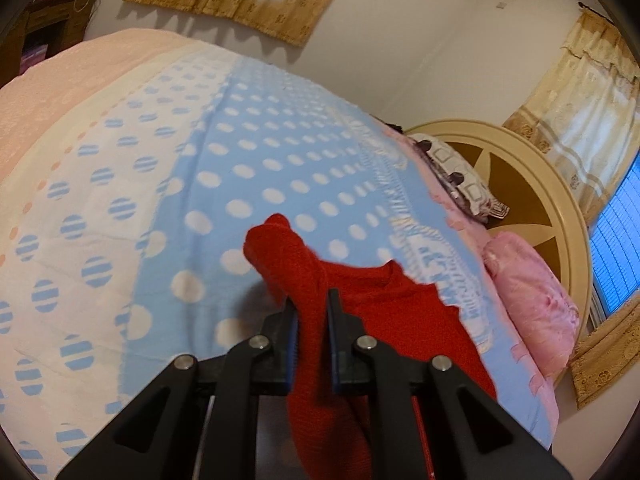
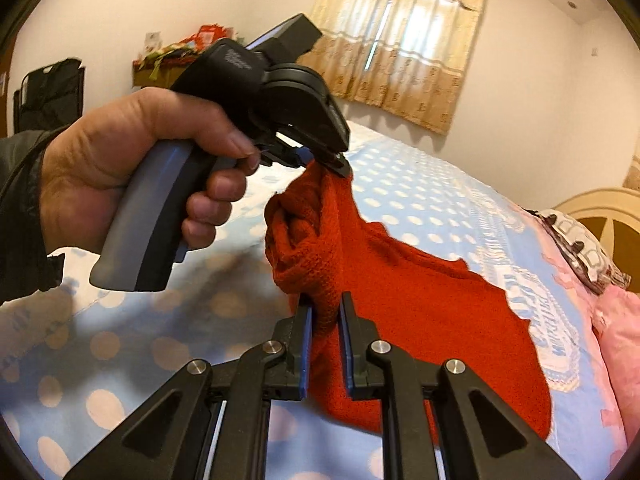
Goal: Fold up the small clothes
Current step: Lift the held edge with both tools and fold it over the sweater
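Note:
A small red knit garment [image 1: 360, 308] hangs lifted above the bed, held by both grippers. In the left wrist view my left gripper [image 1: 312, 308] is shut on a bunched edge of it, and a red fold sticks up past the fingertips. In the right wrist view my right gripper [image 2: 326, 308] is shut on another bunched part of the red garment [image 2: 420, 312], whose body drapes down to the right onto the blanket. The left gripper [image 2: 336, 166], held in a person's hand [image 2: 140, 168], pinches the cloth's upper corner just beyond and above my right one.
A blue blanket with white dots [image 1: 272, 152] covers the bed, with a white dotted stretch [image 1: 80, 220] and pink bedding [image 1: 60, 76] to the left. Pink pillows [image 1: 532, 296] and a patterned pillow [image 1: 456, 176] lie by the cream headboard [image 1: 532, 184]. Curtained windows stand behind.

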A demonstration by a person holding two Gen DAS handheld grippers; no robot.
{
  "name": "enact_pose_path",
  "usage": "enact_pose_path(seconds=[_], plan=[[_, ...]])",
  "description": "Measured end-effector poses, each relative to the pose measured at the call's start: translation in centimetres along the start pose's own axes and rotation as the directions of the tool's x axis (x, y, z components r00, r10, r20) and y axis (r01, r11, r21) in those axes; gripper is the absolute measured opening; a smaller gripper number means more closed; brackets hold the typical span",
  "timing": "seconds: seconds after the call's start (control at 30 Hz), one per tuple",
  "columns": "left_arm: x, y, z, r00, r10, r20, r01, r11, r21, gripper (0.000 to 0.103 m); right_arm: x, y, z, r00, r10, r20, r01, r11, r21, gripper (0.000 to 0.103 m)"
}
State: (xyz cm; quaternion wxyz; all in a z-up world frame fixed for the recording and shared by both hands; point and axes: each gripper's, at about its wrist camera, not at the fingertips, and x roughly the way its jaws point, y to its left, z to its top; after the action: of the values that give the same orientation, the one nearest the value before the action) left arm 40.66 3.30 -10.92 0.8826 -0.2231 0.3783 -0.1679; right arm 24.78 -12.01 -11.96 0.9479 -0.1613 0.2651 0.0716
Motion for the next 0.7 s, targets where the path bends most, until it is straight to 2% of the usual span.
enact_pose_path(seconds=[0.37, 0.7], plan=[[0.8, -6.3, 0.9, 0.998, -0.06, 0.02, 0.059, 0.997, 0.045, 0.012, -1.9, -5.3, -1.5, 0.999, -0.032, 0.018, 0.029, 0.992, 0.123, 0.011], [3.7, -11.8, 0.9, 0.995, -0.096, -0.01, 0.097, 0.99, 0.105, 0.012, -3.0, -9.8, -3.5, 0.998, -0.055, -0.016, 0.058, 0.966, 0.251, 0.006]])
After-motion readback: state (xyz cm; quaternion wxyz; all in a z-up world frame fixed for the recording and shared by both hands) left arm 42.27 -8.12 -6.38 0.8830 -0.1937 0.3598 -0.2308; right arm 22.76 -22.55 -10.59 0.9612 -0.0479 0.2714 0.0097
